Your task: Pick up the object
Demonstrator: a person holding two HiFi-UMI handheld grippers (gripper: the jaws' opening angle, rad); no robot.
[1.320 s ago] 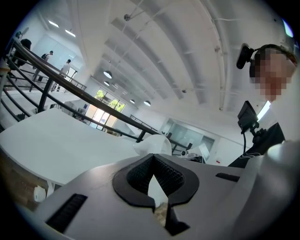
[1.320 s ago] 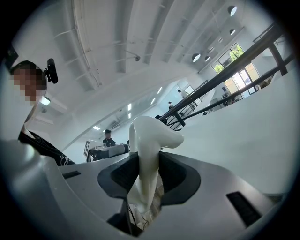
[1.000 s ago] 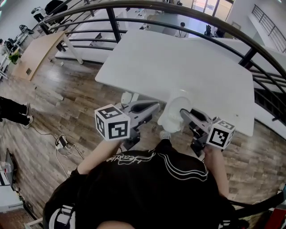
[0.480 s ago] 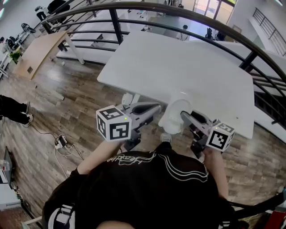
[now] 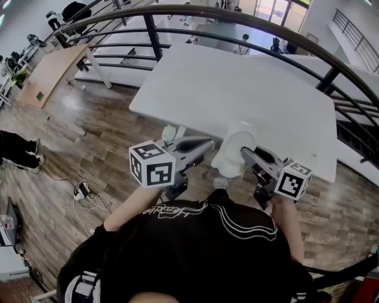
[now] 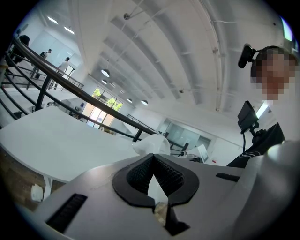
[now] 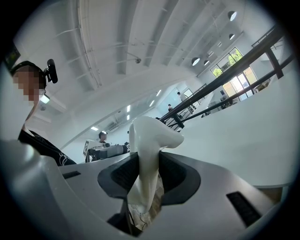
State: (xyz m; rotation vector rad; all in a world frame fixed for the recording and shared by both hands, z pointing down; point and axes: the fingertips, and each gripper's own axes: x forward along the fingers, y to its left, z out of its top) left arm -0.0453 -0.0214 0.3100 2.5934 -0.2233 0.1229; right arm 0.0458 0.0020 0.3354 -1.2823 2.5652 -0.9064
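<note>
A white, smooth, cup-like object (image 5: 233,151) hangs over the near edge of the white table (image 5: 237,89). My right gripper (image 5: 246,156) is shut on it. In the right gripper view the object (image 7: 147,140) stands up between the black pads (image 7: 176,173), and its curved top rises above the jaws of the right gripper (image 7: 147,176). My left gripper (image 5: 204,144) is just left of the object, with its jaws together and nothing between them. In the left gripper view the object (image 6: 152,144) shows beyond the shut left gripper (image 6: 152,178).
A black curved railing (image 5: 177,12) runs around the far side of the table. Wooden floor lies below, with a power strip and cable (image 5: 81,190) at the left. A person's dark trouser legs and shoes (image 5: 18,151) show at the left edge.
</note>
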